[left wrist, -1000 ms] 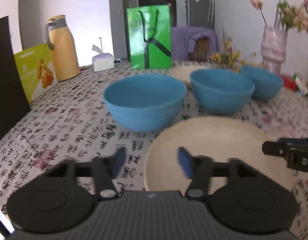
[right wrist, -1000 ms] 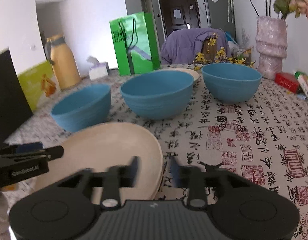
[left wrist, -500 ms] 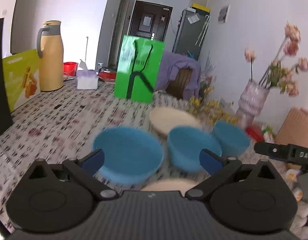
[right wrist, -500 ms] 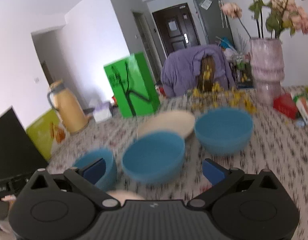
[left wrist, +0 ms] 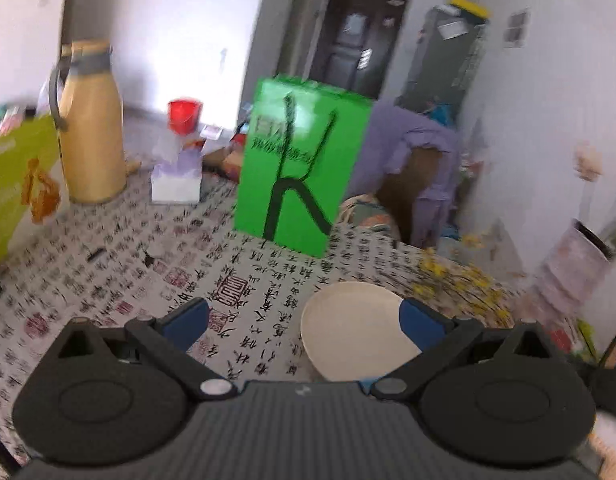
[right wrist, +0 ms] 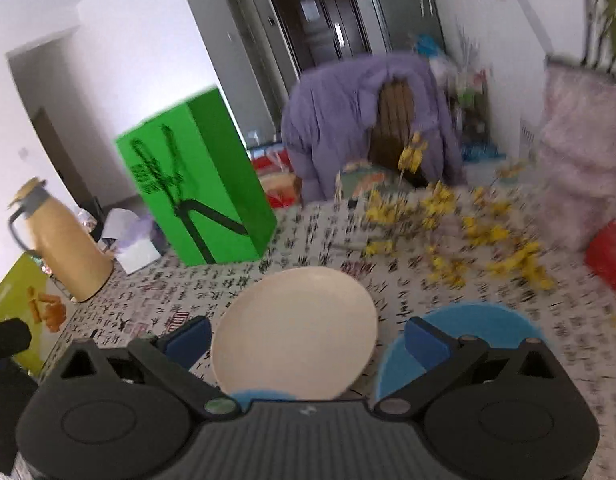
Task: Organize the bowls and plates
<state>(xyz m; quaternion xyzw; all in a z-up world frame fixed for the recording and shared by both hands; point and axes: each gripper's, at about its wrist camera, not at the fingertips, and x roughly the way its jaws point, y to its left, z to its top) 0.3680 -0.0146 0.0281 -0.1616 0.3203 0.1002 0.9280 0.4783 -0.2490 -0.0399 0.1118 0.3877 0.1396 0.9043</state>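
Patterned tablecloth (left wrist: 108,280) under cream plate (right wrist: 296,328); left gripper (left wrist: 304,320), right gripper (right wrist: 308,334) fingers spread, empty.

Plate (right wrist: 296,328) on tabletop (right wrist: 308,236), ahead of both grippers. Bowl (right wrist: 480,320) just right of plate. Bag (left wrist: 300,168) behind plate, to its left. Tissue box (left wrist: 176,180) left of bag, flask (left wrist: 90,136) farther left. Vase (right wrist: 584,160) far right, behind bowl.
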